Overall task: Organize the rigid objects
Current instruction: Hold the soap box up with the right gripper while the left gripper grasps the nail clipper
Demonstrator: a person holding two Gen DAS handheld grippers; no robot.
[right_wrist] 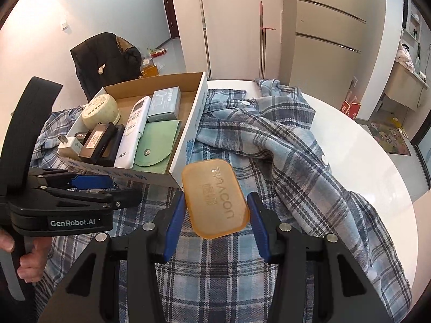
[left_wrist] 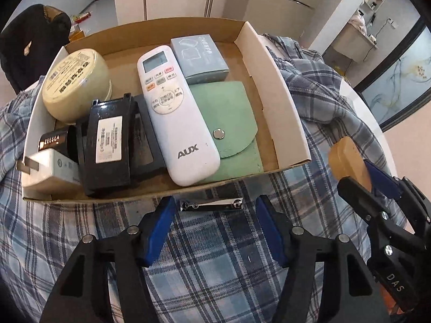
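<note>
My left gripper (left_wrist: 212, 210) grips a silver nail clipper (left_wrist: 211, 204) by its two ends, just in front of the cardboard box (left_wrist: 272, 86). My right gripper (right_wrist: 215, 212) is shut on an orange soap bar (right_wrist: 214, 199), held above the plaid cloth to the right of the box (right_wrist: 194, 129). The soap bar (left_wrist: 348, 158) also shows at the right of the left wrist view. The box holds a white AUX remote (left_wrist: 175, 115), a green pouch (left_wrist: 229, 123), a grey-blue carton (left_wrist: 198, 56), a cream round tin (left_wrist: 75, 80), a black battery (left_wrist: 107, 142) and a white plug (left_wrist: 45, 167).
A blue plaid shirt (right_wrist: 282, 145) covers the round white table (right_wrist: 377, 161). A dark jacket hangs on a chair (right_wrist: 105, 59) behind the box. Mop handles (right_wrist: 204, 32) lean on the far wall.
</note>
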